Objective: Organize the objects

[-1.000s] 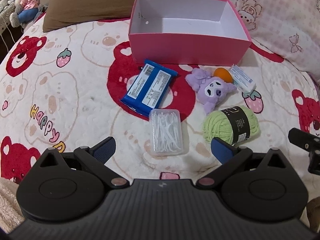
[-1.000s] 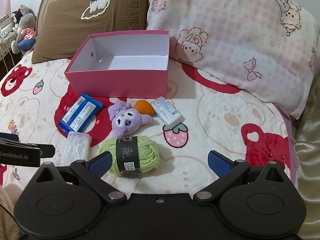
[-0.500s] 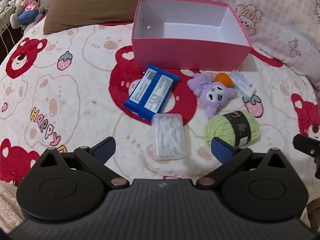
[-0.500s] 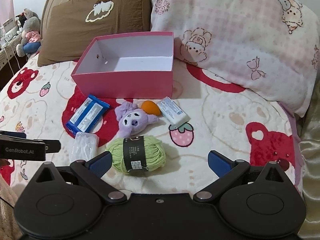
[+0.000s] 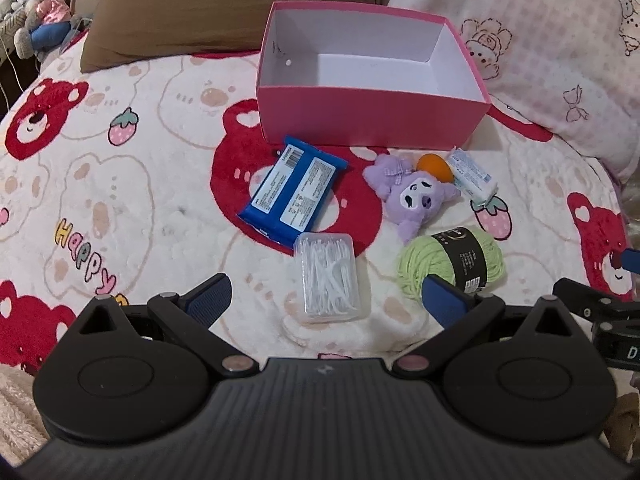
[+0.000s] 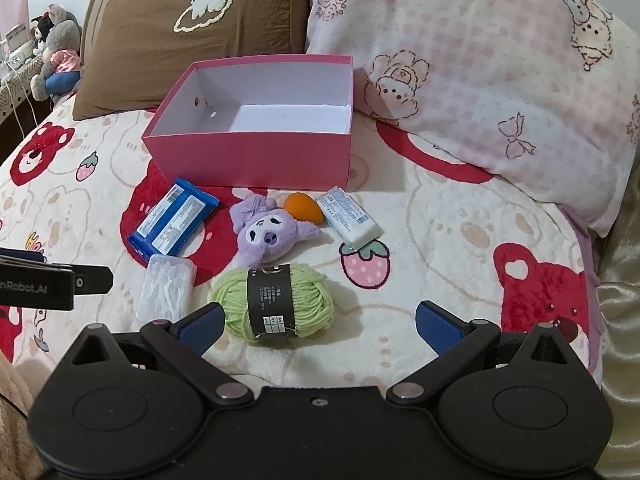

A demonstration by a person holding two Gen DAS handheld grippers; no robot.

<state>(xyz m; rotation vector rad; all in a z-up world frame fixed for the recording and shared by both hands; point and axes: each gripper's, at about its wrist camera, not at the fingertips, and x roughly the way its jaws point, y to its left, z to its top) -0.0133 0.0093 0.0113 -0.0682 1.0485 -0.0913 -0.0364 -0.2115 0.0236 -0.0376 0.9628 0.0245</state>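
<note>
Six items were laid out on the blanket (image 5: pixel 120 208) in front of the pink box (image 5: pixel 372 120), which was seen empty. Left to right: blue packet (image 5: pixel 294 194), clear box of floss picks (image 5: pixel 328 278) just below it, purple plush (image 5: pixel 416 196), orange ball (image 5: pixel 434 166) touching the plush, white packet (image 5: pixel 472 176) beside the ball, green yarn (image 5: pixel 450 266) nearest the right side.

Both tongs were seen released and empty. The left gripper (image 5: pixel 326 300) was lined up on the floss picks; the right gripper (image 6: pixel 320 324) was held with the yarn (image 6: pixel 274 300) just beside its left finger.

Judgement: pickup not yet started. The floss box looks hard and slick, so it would best be pinched across its short sides, low, with the fingers pressed into the soft blanket. The yarn would best be centred first, then squeezed over its black label. The blue packet touches the floss box corner and could be nudged.

The surface was a plush bear-and-strawberry blanket on a bed, soft and uneven. A brown pillow (image 6: pixel 192 36) and a pink checked pillow (image 6: pixel 480 72) were propped behind the box; stuffed toys (image 6: pixel 54 52) were seen at far left.
</note>
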